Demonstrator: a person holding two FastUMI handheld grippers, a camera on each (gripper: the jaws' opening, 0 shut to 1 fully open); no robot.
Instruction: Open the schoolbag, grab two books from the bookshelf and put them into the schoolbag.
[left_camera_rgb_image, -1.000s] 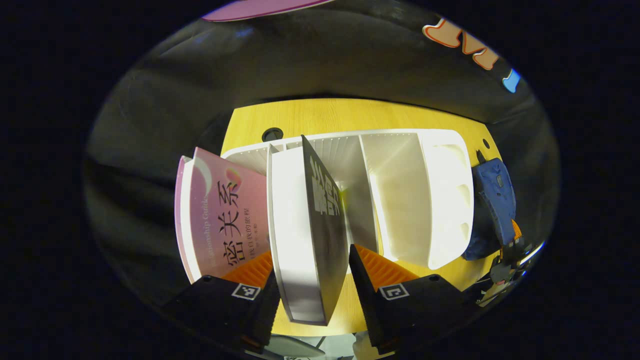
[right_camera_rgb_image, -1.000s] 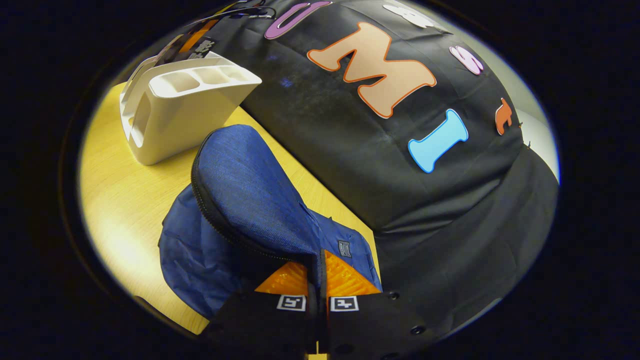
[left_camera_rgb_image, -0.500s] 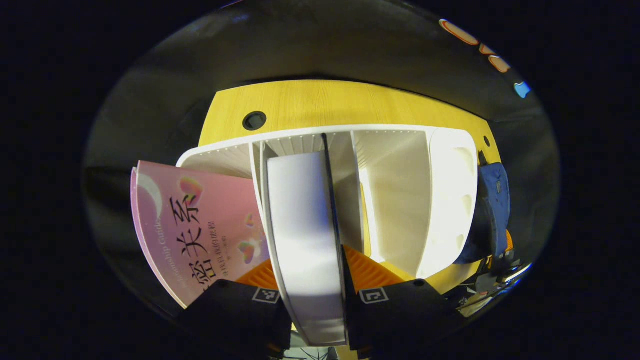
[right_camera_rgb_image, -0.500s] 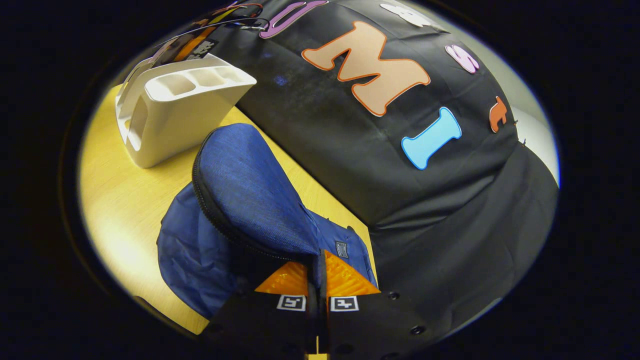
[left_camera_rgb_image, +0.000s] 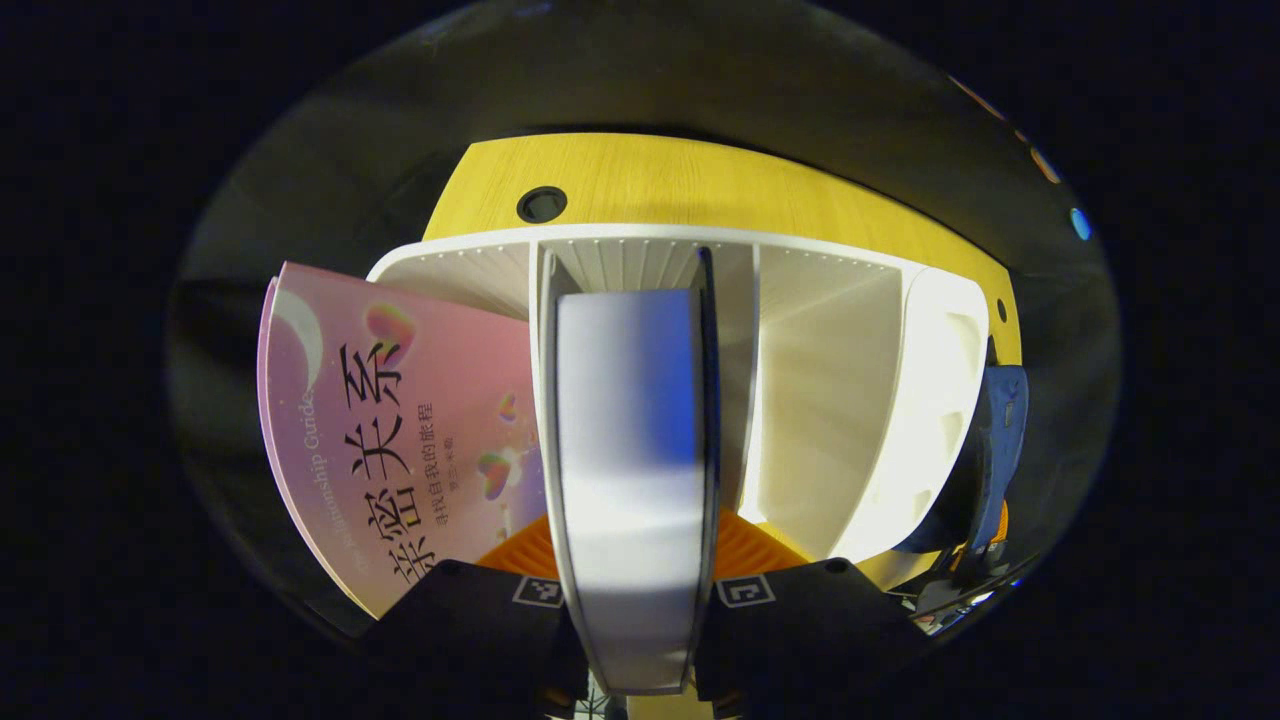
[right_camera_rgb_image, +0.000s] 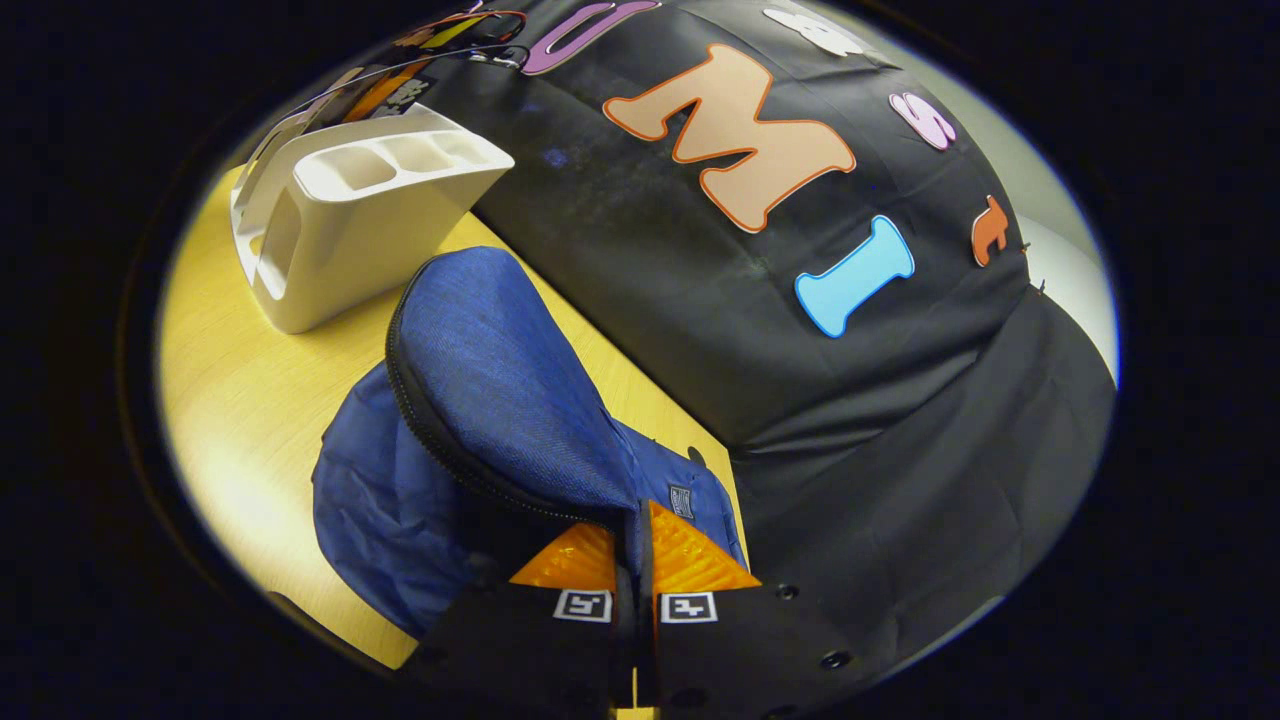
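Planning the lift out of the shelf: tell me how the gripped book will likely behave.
The book looks thick with a flat page block, so probably stiff and fairly heavy. Gripped at one edge by the left gripper, it may sag or swing. Its cover may slip.

This is a staged recording booth set up as a study desk, not a lived-in room. A yellow wood-grain desk top (right_camera_rgb_image: 250, 400) with a round black cable hole (left_camera_rgb_image: 541, 204) stands right against a black cloth wall (right_camera_rgb_image: 900, 400) that hangs in folds. On that desk a white plastic bookshelf with upright dividers (left_camera_rgb_image: 830, 400) holds a pink paperback book (left_camera_rgb_image: 400, 430), and a blue fabric schoolbag (right_camera_rgb_image: 480, 400) lies just beside the bookshelf.
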